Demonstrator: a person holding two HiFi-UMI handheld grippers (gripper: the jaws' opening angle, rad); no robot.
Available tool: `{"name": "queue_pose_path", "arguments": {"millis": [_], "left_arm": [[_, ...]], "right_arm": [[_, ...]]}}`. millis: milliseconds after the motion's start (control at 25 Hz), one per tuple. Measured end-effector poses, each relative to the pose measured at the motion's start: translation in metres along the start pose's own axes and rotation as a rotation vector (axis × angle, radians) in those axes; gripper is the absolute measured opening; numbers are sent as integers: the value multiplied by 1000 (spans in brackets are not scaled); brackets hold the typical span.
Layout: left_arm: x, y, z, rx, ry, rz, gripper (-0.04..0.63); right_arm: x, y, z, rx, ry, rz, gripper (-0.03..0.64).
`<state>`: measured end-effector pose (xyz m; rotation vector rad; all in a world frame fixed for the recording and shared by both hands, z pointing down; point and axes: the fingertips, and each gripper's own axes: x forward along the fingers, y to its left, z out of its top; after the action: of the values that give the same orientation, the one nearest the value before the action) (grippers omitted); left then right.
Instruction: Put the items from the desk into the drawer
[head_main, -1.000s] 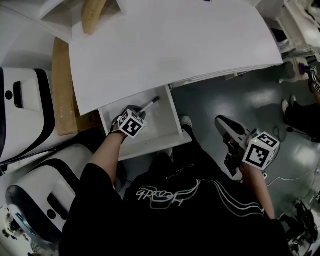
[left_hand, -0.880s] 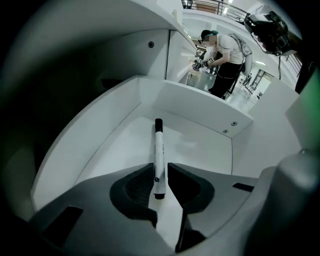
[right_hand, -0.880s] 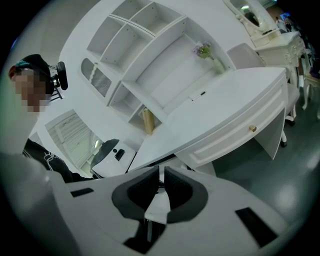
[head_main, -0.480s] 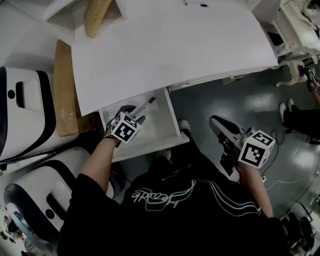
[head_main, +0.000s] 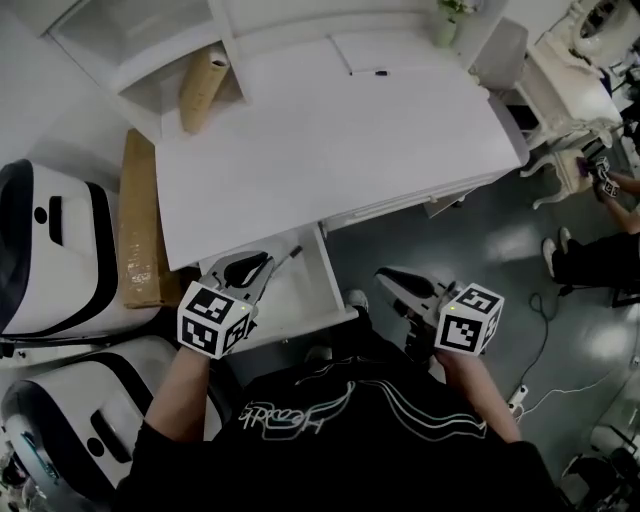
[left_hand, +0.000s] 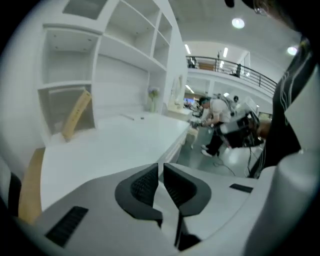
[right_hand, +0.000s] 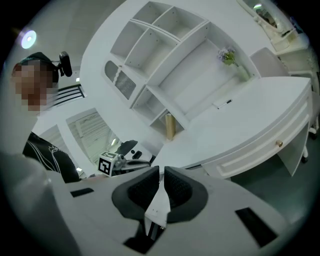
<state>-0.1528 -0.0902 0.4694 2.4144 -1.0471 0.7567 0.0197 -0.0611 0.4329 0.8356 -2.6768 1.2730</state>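
Head view first: the white desk (head_main: 320, 150) fills the upper middle of the frame, and its drawer (head_main: 300, 325) is pulled open just below the front edge, lower centre-left. A pen (head_main: 289, 258) lies in the drawer's upper right part, just past the tip of the left gripper (head_main: 250, 272), which hangs over the drawer's left side. The right gripper (head_main: 395, 285) sits lower right, over the grey floor and well clear of the drawer. There's a second pen (head_main: 375, 72) far back on the desktop, near a little plant vase (head_main: 447, 25). A cardboard roll (head_main: 203, 85) leans in a shelf cubby at upper left.

Left gripper view: the jaws have just been closing and are now pretty much pinched together with nothing between them. Desktop and shelves are beyond them.

Right gripper view: jaws clenched too, and empty. It looks across at the desk, the roll and the plant.
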Motion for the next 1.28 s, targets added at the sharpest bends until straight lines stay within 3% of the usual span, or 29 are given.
{"name": "queue_pose_path", "arguments": {"millis": [120,240,440,640,920,1080,1280], "left_arm": [[-4,-7,52,-79,-123,82,34],[9,-17,92,-170,-185,69,25],[39,-35,142,-198,-240,65,21],[45,-42,155,-282,-279,73,21],[31,-34,149,-349,-317,69,21],[35,-28,162,-343,-354,113,20],[66,-19,189,-371,-381,178,20]], "right_arm": [[-3,-3,15,-28,-6,22,58],[-2,-16,39,-57,-5,48,58],[7,-42,85,-111,7,107,58],[11,-57,107,-134,3,127,58],[7,-55,130,-174,-39,45,58],[5,-66,158,-212,-64,56,58],[11,-116,207,-226,-46,60,58]]}}
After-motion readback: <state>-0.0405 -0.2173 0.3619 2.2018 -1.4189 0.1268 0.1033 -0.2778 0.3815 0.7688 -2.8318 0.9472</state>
